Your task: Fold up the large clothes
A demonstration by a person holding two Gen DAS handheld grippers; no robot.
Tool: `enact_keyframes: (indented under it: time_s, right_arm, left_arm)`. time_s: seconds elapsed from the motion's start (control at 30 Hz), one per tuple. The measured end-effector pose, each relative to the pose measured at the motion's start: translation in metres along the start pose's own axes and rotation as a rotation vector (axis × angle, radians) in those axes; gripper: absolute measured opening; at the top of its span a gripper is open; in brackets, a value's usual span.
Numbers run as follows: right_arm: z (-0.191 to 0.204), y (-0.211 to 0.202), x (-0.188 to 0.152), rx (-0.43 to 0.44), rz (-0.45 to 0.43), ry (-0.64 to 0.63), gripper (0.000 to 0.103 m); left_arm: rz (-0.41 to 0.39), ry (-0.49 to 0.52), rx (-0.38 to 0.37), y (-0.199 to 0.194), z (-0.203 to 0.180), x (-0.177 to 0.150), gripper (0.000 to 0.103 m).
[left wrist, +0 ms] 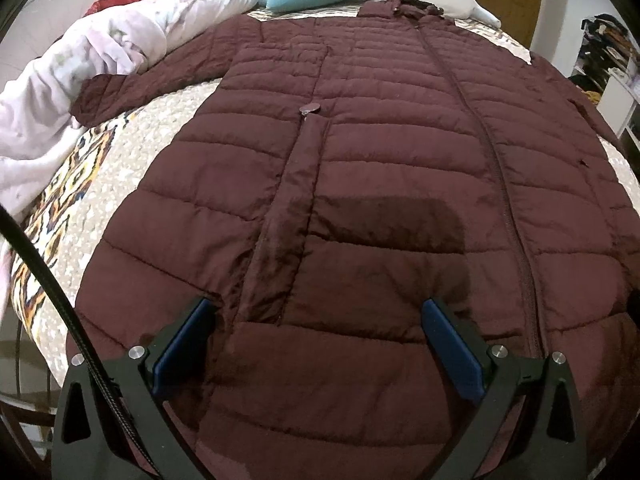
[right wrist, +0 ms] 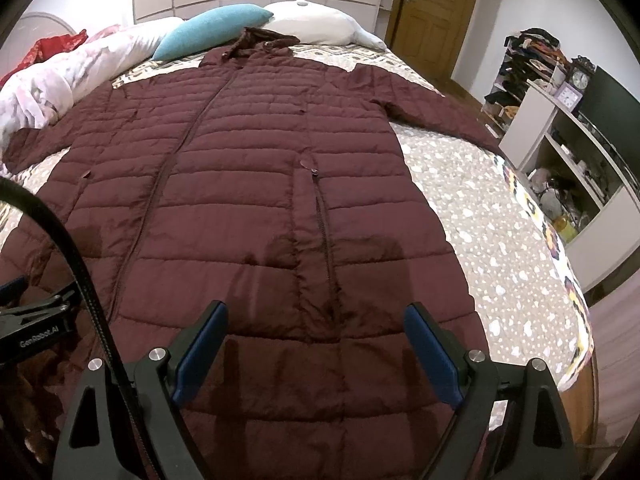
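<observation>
A long maroon quilted coat [left wrist: 360, 152] lies spread flat, front up and zipped, on the bed, hood toward the pillows; it also fills the right wrist view [right wrist: 256, 184]. Both sleeves stretch out sideways. My left gripper [left wrist: 320, 312] is open and empty, hovering over the hem on the coat's left half. My right gripper [right wrist: 316, 316] is open and empty over the hem on the right half, near the pocket zip [right wrist: 320, 208]. The left gripper's body [right wrist: 28, 328] shows at the left edge of the right wrist view.
The patterned bedspread [right wrist: 480, 216] shows around the coat. A rumpled pale duvet [left wrist: 80, 64] lies along the left side. A teal pillow [right wrist: 208, 28] and a white pillow [right wrist: 316, 24] sit at the head. White shelves [right wrist: 568, 148] stand right of the bed.
</observation>
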State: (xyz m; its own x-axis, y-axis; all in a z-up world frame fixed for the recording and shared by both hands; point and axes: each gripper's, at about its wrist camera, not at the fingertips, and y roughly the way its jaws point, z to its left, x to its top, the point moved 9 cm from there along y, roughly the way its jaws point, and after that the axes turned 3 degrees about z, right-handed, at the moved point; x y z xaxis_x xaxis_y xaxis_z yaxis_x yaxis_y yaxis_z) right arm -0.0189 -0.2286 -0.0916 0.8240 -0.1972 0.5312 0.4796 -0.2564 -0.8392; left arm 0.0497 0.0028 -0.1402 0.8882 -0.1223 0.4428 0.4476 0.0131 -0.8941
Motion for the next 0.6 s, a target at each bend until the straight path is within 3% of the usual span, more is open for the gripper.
enact_keyframes:
  time_s: [0.13, 0.43, 0.6]
  right_arm:
    - [-0.001, -0.004, 0.001, -0.002, -0.007, 0.005, 0.093]
    - [0.002, -0.006, 0.000, -0.025, -0.022, -0.017, 0.093]
    - [0.001, -0.007, -0.001, -0.026, -0.026, -0.021, 0.093]
  left_arm:
    - [-0.029, -0.016, 0.014, -0.015, 0.004, 0.002, 0.103]
    - [-0.207, -0.015, 0.011, -0.077, 0.002, 0.014, 0.103]
    - [-0.257, 0.007, -0.001, -0.099, -0.006, 0.017, 0.103]
